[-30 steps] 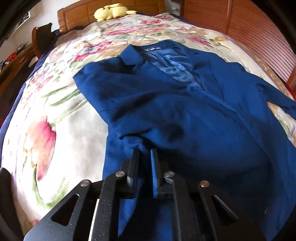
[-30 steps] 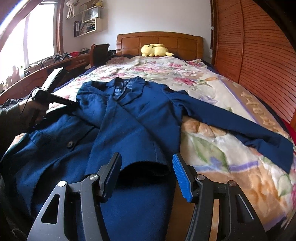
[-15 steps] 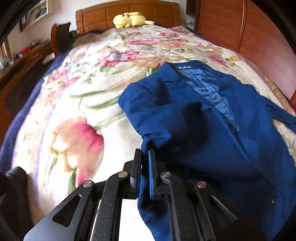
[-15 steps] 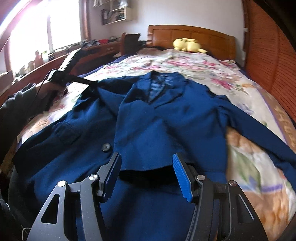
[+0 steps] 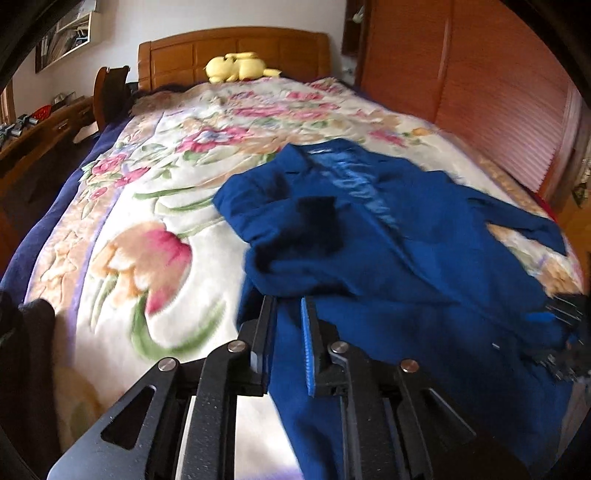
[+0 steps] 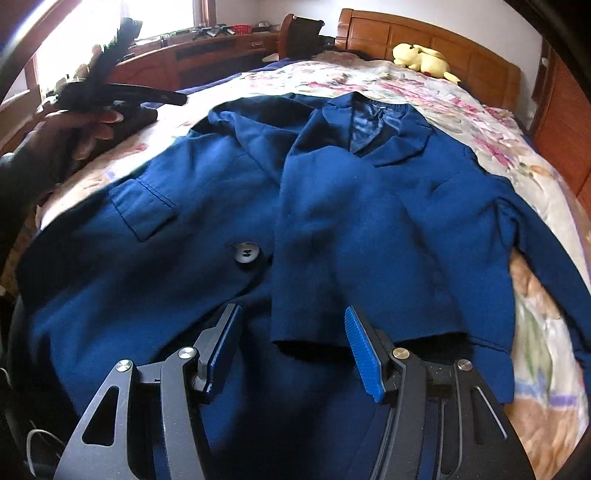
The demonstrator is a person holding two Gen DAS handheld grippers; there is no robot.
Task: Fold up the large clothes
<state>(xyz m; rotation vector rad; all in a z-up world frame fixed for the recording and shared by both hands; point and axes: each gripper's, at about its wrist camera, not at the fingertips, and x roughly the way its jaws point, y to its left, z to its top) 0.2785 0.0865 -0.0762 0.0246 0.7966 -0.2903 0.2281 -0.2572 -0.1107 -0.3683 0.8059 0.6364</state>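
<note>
A dark blue suit jacket [image 6: 369, 206] lies front-up on the floral bedspread [image 5: 155, 229], collar toward the headboard. One sleeve is folded across its chest, cuff near me. My right gripper [image 6: 291, 332] is open and empty, low over the jacket's hem by that cuff. My left gripper [image 5: 288, 321] has opened a little; jacket fabric [image 5: 369, 258] hangs loosely between its fingers at the jacket's left side. In the right wrist view the left gripper [image 6: 173, 98] is lifted off the jacket's left shoulder, apart from the cloth.
A yellow plush toy [image 5: 238, 68] lies by the wooden headboard [image 5: 236, 50]. A wooden slatted wall [image 5: 480, 92] runs along the bed's right side. A desk with a chair [image 6: 301, 33] stands on the left under a window.
My left gripper's fingers have parted and it has lifted back from the jacket's left side. My right gripper has moved closer over the hem, still open.
</note>
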